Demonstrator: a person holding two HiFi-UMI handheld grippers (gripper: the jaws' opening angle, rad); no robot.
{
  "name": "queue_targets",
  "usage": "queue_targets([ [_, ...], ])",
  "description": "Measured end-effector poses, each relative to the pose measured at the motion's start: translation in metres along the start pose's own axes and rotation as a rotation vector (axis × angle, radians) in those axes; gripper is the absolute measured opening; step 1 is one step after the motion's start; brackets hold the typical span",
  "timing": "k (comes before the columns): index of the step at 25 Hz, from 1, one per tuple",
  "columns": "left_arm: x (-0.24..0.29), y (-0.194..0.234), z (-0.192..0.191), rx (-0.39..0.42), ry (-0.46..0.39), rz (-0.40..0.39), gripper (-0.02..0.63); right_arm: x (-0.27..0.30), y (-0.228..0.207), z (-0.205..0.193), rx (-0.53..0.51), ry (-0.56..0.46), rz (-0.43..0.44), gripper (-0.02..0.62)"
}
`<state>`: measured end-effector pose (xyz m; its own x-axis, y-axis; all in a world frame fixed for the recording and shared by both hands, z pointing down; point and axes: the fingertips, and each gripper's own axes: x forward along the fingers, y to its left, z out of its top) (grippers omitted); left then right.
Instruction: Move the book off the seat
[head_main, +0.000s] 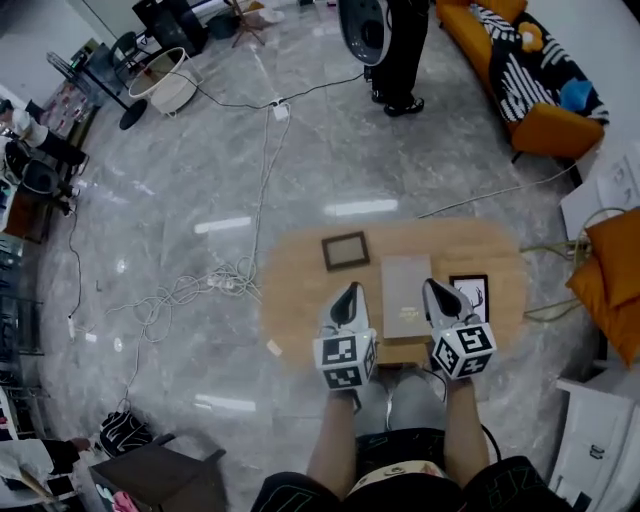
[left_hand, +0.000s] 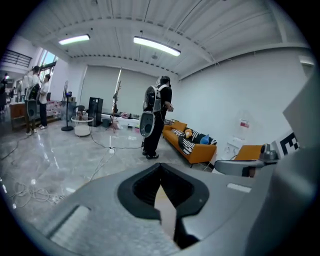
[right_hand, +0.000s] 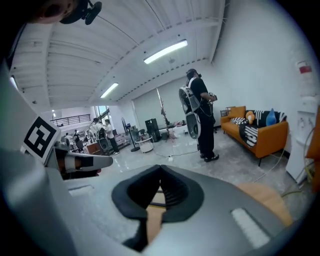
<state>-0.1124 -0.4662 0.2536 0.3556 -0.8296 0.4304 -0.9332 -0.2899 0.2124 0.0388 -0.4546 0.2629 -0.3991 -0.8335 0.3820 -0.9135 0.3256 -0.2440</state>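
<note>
A flat beige book (head_main: 405, 290) lies on the oval wooden surface (head_main: 300, 290) below me, in the head view. My left gripper (head_main: 347, 298) is held up to the left of the book and my right gripper (head_main: 436, 292) to its right, both well above it. Each is shut with nothing between the jaws. In the left gripper view the closed left gripper (left_hand: 161, 172) points out across the room. The right gripper view shows the closed right gripper (right_hand: 160, 175) the same way, with a strip of wood showing beneath it. My legs show under the grippers.
A dark picture frame (head_main: 345, 250) and a black-and-white framed picture (head_main: 470, 297) lie on the same wood. A person (head_main: 400, 50) stands beyond, near an orange sofa (head_main: 520, 70). Cables (head_main: 190, 290) trail over the grey floor at left. Orange cushions (head_main: 615, 260) sit at right.
</note>
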Motion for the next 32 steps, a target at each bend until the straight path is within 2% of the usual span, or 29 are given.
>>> queue_targets([
  [8,-0.036,0.003,0.083,0.061,-0.167,0.033,0.011,-0.023,0.025,0.098,-0.142,-0.16,-0.012,0.003],
  [14,-0.049,0.007,0.13,0.115,-0.264,0.031,0.011,-0.032,0.034,0.149,-0.221,-0.257,-0.024,0.003],
  [21,-0.054,-0.002,0.163,0.182,-0.339,0.02,0.011,-0.042,0.033,0.184,-0.271,-0.317,-0.059,0.003],
  [32,-0.047,-0.012,0.182,0.216,-0.38,0.008,0.011,-0.046,0.023,0.205,-0.291,-0.354,-0.092,0.003],
])
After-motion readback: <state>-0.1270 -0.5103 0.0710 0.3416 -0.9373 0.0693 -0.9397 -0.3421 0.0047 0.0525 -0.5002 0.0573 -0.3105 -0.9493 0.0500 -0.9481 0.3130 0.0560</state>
